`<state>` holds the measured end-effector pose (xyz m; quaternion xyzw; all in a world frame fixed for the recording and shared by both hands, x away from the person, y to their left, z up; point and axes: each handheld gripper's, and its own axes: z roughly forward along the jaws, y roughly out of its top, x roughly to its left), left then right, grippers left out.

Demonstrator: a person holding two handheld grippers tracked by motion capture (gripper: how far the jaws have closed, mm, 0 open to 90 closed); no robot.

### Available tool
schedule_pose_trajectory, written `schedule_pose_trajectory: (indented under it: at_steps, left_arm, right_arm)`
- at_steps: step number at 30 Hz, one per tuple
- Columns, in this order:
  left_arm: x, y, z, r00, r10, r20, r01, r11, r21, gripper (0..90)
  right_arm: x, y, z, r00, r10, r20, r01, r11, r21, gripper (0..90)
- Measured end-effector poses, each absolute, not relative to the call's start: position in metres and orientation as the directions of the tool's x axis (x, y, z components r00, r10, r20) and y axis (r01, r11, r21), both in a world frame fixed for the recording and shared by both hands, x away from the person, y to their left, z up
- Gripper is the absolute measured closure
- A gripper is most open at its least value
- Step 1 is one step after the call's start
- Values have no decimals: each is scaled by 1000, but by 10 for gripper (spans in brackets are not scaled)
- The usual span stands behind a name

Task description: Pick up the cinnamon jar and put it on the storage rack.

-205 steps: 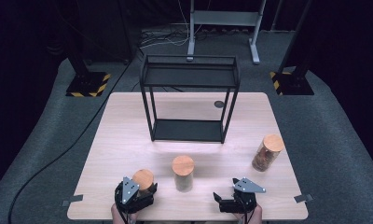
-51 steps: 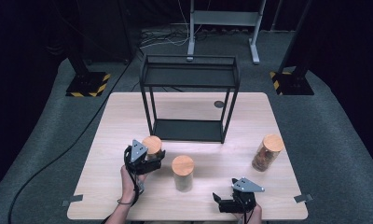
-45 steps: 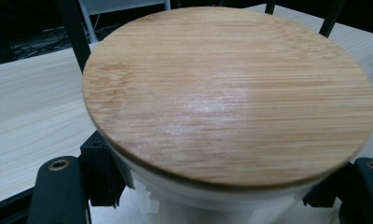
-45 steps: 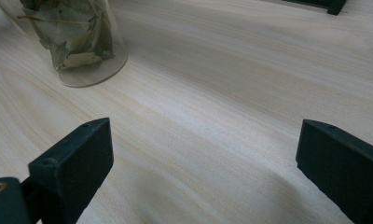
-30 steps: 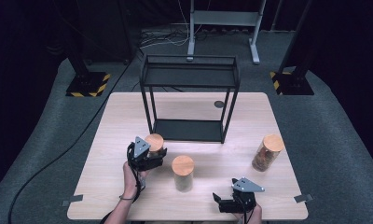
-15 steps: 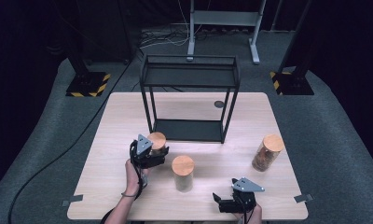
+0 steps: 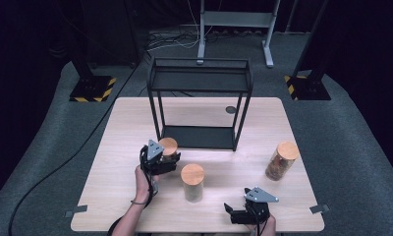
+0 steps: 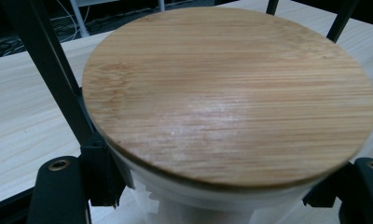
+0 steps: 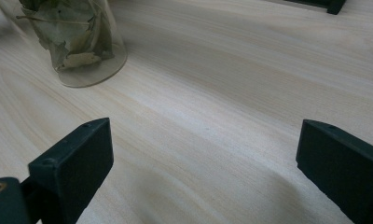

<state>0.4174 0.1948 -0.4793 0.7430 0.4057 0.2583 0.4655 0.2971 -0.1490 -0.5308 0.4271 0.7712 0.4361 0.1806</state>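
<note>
Upright bamboo-lidded jar [image 7: 168,147] [image 8: 231,93], gripped below the lid, just before the rack's left leg.

held jar's [image 8: 222,93] body & contents hidden under its lid; leaf jar [image 9: 72,42] cut off at top edge.

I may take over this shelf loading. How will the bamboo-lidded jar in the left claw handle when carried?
The jar looks clear-walled, so probably smooth, rigid and breakable; a firm grip seems wise. The left claw grips just under the lid, so it likely hangs steady. The lid's fit can't be judged, so it may lift off.
</note>
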Motion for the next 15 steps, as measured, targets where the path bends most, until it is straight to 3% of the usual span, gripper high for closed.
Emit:
schedule_pose_trajectory:
  at_steps: [15]
  left_arm:
    - [433,187,-485,533,846,11,378,-250,892,250]
  right_arm:
    - [297,-149,-531,-571,816,90,497,256,829,31]
